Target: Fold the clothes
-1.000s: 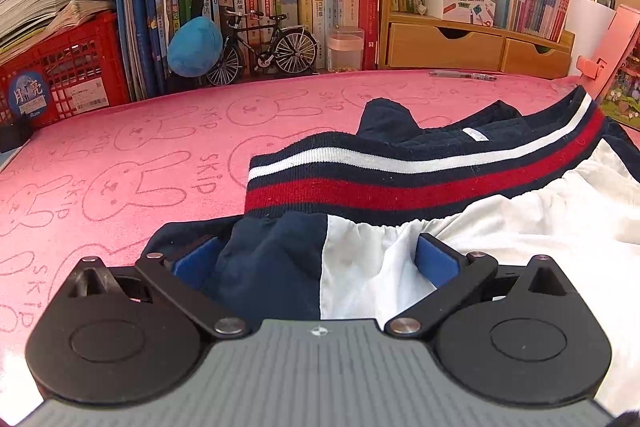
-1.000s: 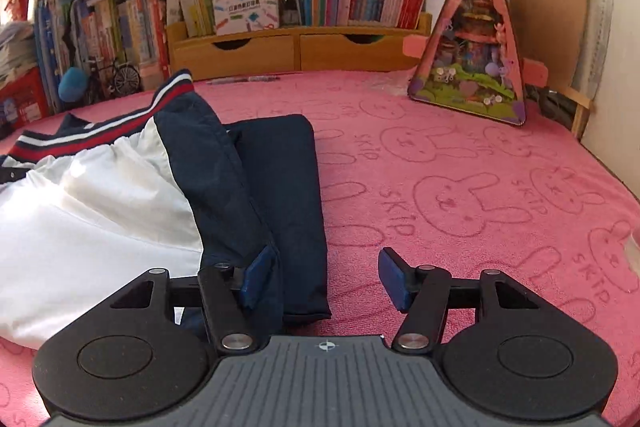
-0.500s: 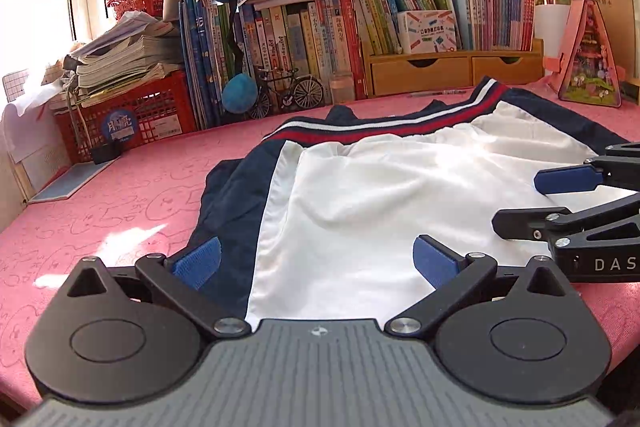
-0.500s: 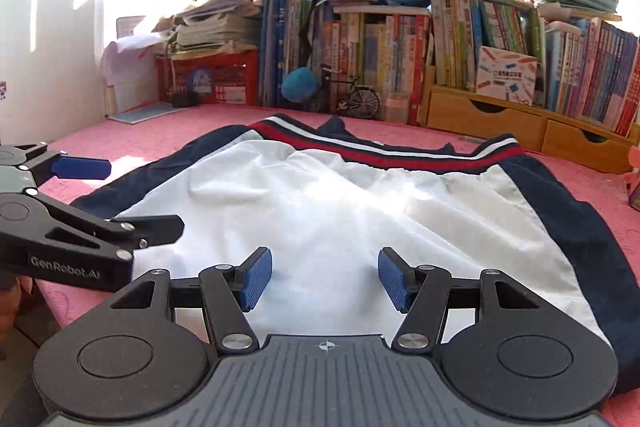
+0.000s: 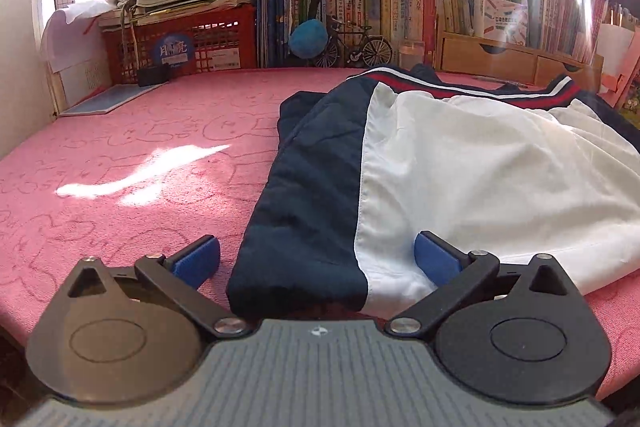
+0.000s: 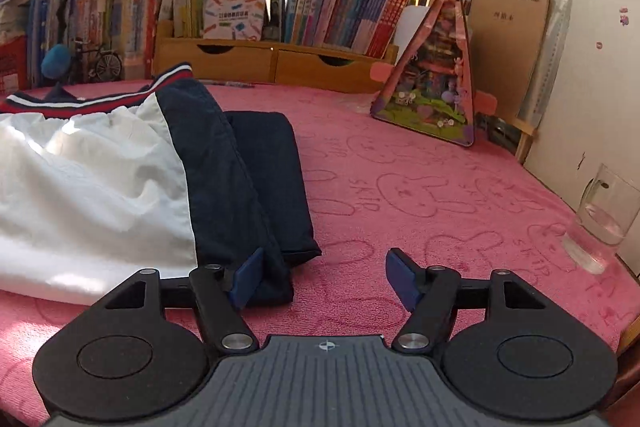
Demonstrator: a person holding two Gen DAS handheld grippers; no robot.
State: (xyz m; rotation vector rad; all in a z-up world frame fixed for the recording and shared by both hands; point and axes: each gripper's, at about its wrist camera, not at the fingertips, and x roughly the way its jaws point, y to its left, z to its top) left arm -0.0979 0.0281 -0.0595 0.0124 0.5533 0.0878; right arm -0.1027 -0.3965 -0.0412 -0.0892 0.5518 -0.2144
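White-and-navy garment with red-white striped band (image 5: 472, 163) lies spread on pink rabbit-print bench cover (image 5: 132, 163), band at far side. We see navy side panels turned under or bunched along left and right edges (image 6: 256, 167); white middle unfolded, wrinkled. We judge fold partial at most: body not yet halved or stacked. Left gripper (image 5: 316, 259) wide open, straddling near-left hem, gripping nothing. Right gripper (image 6: 324, 275) open too, left finger touching near-right navy corner.

Left gripper (image 5: 318, 261): black linkage arms, blue pads, silver screws, ribbed grey body.
Right gripper (image 6: 324, 277): same build, small crosshair mark.
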